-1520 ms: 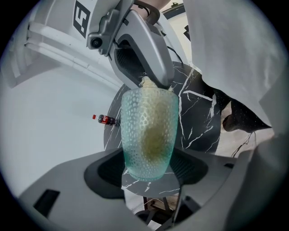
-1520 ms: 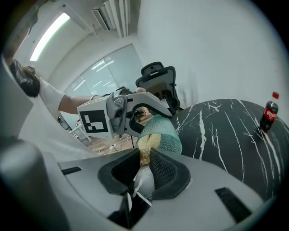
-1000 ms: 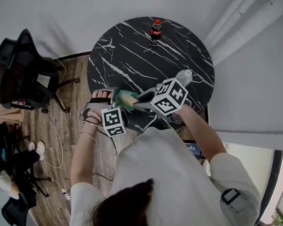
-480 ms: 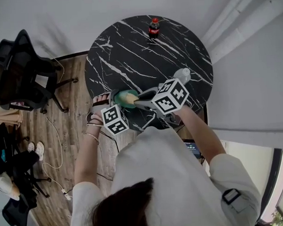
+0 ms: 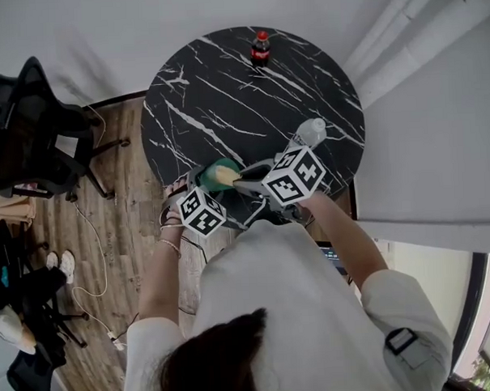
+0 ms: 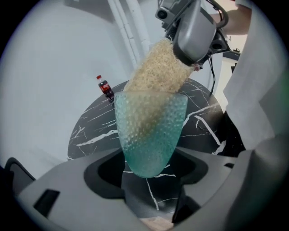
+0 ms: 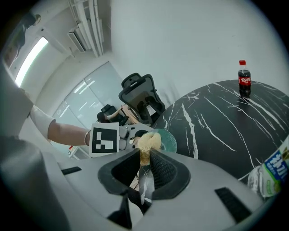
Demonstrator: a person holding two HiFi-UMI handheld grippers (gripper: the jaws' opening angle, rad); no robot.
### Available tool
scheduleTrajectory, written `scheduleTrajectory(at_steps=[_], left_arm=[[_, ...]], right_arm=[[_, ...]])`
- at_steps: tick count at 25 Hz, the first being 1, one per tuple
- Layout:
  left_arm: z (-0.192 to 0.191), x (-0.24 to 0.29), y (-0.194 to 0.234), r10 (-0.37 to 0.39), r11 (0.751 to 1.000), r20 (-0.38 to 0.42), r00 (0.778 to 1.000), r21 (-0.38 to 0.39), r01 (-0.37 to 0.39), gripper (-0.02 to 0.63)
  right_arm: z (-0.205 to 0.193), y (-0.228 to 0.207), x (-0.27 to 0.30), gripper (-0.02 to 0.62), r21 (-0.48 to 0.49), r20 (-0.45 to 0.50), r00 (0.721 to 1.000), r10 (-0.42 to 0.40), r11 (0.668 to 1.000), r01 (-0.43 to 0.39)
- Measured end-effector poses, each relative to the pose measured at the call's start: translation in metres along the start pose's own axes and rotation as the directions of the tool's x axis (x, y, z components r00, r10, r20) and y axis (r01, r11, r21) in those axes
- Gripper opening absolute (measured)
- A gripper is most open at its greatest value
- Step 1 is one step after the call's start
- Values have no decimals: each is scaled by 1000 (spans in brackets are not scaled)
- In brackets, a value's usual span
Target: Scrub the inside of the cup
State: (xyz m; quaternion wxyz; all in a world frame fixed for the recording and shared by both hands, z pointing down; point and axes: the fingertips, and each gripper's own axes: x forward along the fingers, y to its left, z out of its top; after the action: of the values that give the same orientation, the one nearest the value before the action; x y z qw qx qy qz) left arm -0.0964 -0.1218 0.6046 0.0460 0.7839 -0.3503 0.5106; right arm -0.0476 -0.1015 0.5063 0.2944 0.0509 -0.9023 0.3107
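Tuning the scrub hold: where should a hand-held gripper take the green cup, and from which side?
By its closed bottom end, coming from behind the base, as the left hand-held gripper does. The green cup is tilted, mouth towards the right hand-held gripper, whose sponge goes in there; a grip near the rim would likely block it. Its bumpy wall should resist slipping.

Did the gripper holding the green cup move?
Yes. The left gripper, gripping the green cup, has rolled and shifted slightly right, closer over the black table's edge.
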Motion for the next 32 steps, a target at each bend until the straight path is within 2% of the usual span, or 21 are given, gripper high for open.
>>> scheduleTrajectory(at_steps=[5,15,18,23,28,32], left_arm=[[-2,7,-2,-28,993,32,999,-114,32,313],[10,24,-2,-33,981,76,997,-187,47,313],[11,29,-2,-38,978,76,996,-200,53,313],[6,34,-7,-70,959,75,995,-269,88,313],[0,38,-12,-81,955,68,994,-281,97,313],[-1,40,-10,-96,946,71,993,-305,114,314]], right_arm=[[1,-4,-3,81,24,9,1000,-8,1000,8],[0,0,7,81,-11,-22,999,-26,1000,25],[-1,-2,10,81,-13,-33,999,-36,999,36],[-1,-10,7,81,13,-18,998,-58,998,59],[-7,-13,12,81,-7,-48,996,-70,998,69],[-2,-13,15,81,7,-32,998,-59,998,59]])
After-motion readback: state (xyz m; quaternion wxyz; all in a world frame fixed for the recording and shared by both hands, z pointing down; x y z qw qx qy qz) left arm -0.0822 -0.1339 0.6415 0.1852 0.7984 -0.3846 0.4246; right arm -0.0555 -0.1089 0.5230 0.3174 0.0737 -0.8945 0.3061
